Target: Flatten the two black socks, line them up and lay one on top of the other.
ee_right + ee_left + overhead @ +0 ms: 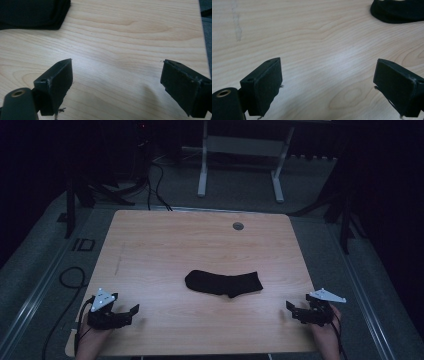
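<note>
Sock (223,283) lies mid-table — btwn left gripper (131,311) & right gripper (291,308), untouched.

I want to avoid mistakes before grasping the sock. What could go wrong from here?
1. The black sock lies flat on the wooden table, so a tool may scrape the wood or pinch too little fabric.
2. The left tool and right tool are open and apart from it; uneven grasps could bunch it.

My high view looks forward and down over the whole pale wooden table (200,245). Both gripper views skim its surface up close (facing inward), sharing the flat black fabric sock (223,283).
</note>
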A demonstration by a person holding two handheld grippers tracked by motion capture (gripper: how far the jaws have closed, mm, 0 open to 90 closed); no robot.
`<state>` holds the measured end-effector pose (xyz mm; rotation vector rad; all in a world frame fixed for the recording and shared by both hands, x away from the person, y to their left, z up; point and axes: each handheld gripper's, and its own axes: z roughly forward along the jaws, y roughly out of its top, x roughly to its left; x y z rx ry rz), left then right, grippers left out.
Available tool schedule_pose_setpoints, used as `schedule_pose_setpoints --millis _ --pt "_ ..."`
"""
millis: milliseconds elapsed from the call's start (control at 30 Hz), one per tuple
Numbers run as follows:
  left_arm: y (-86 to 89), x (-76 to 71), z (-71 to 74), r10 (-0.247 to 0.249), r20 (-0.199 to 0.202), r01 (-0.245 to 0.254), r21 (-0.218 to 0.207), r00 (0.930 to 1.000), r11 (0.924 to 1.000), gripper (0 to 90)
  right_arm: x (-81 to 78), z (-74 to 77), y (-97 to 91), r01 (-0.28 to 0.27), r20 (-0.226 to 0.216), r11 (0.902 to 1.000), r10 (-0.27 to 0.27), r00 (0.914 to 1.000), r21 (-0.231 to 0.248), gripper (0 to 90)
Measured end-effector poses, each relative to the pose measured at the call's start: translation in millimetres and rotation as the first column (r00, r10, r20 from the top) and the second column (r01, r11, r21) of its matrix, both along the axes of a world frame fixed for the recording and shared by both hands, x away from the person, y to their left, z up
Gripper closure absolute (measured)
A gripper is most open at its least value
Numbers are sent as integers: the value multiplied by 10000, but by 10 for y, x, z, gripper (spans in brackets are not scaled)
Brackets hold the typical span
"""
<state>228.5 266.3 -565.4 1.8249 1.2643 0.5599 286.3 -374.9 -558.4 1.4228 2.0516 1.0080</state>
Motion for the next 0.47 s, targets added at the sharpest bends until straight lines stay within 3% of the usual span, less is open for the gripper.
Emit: schedule_pose_setpoints --millis 467 --pt "26 -21 -47 72 -66 -73 -97 10000 9999 89 -2 -10 -3 119 145 9998 -118 9998 -125 107"
